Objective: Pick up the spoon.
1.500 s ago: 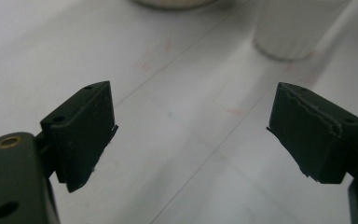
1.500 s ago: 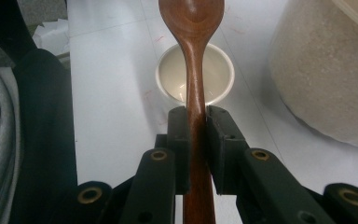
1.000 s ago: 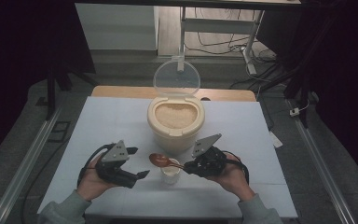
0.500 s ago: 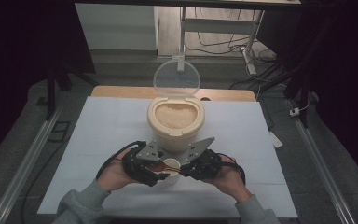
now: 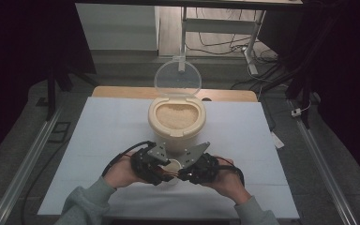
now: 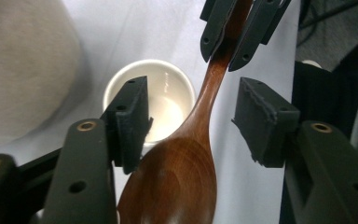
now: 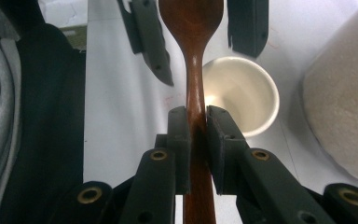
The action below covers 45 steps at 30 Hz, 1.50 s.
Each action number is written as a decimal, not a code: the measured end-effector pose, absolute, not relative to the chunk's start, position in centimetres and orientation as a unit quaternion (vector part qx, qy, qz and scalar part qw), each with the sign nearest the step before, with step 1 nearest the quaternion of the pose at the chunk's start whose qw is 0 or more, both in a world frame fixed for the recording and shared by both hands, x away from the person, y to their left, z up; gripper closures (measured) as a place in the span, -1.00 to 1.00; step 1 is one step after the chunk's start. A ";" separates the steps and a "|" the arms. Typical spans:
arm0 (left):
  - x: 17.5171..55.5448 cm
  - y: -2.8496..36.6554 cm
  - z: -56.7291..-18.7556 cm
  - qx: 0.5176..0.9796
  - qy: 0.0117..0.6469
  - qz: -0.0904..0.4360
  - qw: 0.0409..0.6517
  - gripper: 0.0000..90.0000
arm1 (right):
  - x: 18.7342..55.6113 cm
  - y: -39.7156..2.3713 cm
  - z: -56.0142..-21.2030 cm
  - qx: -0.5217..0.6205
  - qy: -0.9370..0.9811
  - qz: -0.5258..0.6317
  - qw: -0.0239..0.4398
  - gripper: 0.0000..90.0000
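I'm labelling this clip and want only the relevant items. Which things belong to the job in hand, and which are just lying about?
In the job:
spoon, clamped by the right gripper
left gripper, jaws just closing round the spoon's bowl
cup
rice container

Lying about:
cables behind the table

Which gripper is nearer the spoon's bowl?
Left. The left gripper has its open jaws either side of the spoon bowl; the right gripper clamps the handle, farther back.
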<state>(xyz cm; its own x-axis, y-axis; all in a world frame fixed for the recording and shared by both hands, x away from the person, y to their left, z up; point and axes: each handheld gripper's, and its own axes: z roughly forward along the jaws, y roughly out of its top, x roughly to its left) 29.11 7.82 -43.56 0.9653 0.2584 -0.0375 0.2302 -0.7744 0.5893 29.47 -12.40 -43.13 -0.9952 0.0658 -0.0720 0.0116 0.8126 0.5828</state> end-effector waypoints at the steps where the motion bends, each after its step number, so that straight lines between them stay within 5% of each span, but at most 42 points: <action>1: 29.2 7.8 -43.7 0.943 0.129 0.018 0.307 0.07 | 29.3 -12.3 -43.1 0.015 0.952 0.302 0.047 0.78; 15: 29.4 7.1 -44.6 0.956 0.087 -0.028 0.278 0.66 | 28.6 -12.1 -43.2 -0.034 0.951 0.302 0.061 0.78; 25: 29.3 7.1 -44.7 0.955 0.090 -0.016 0.282 0.71 | 28.8 -12.3 -43.4 -0.020 0.944 0.321 0.069 0.73; 33: 29.4 7.8 -44.4 0.945 0.116 0.019 0.306 0.72 | 29.5 -14.1 -42.0 0.078 0.905 0.410 0.087 0.23; 45: 29.5 8.7 -44.2 0.928 0.145 0.056 0.337 0.73 | 29.7 -17.3 -41.7 0.191 0.854 0.464 0.138 -0.02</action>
<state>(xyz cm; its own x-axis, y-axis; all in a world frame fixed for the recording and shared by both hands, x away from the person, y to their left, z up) 29.50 8.71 -44.17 0.9516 0.3074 0.0066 0.2315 -0.7304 0.6425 29.66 -17.32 -41.71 -0.8885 0.4550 -0.0588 0.1982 0.4962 0.8453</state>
